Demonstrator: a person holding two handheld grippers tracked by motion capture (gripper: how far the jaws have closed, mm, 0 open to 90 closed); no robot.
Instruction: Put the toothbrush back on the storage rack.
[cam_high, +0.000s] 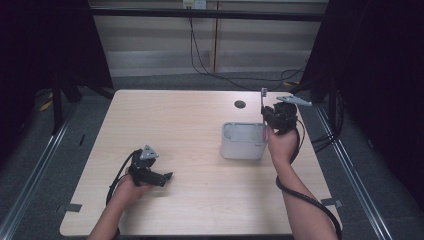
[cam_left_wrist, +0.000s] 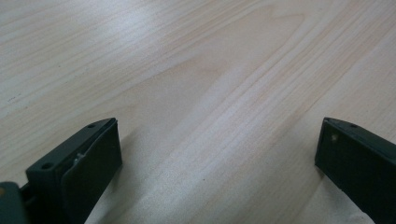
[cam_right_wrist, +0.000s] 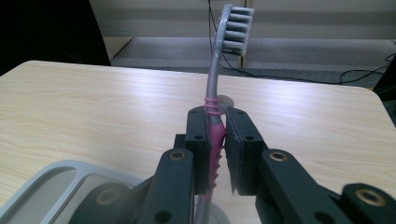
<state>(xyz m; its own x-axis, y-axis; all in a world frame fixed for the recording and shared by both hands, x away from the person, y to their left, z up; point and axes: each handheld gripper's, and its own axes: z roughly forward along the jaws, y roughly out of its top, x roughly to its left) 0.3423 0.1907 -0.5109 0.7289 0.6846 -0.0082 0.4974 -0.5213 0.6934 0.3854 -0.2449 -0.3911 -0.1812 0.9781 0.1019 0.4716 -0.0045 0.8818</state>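
Observation:
A grey and pink toothbrush stands upright with its bristle head at the top, and my right gripper is shut on its pink handle. In the high view that toothbrush rises at the right end of a light grey holder box, with the right gripper just above the box's right edge. The box's grey rim curves in the lower left of the right gripper view. My left gripper rests low on the table near the front left, open, with bare wood between its fingers.
The wooden table has a dark round grommet hole behind the box. Cables run over the floor past the far edge. Dark curtains and frame rails flank both sides.

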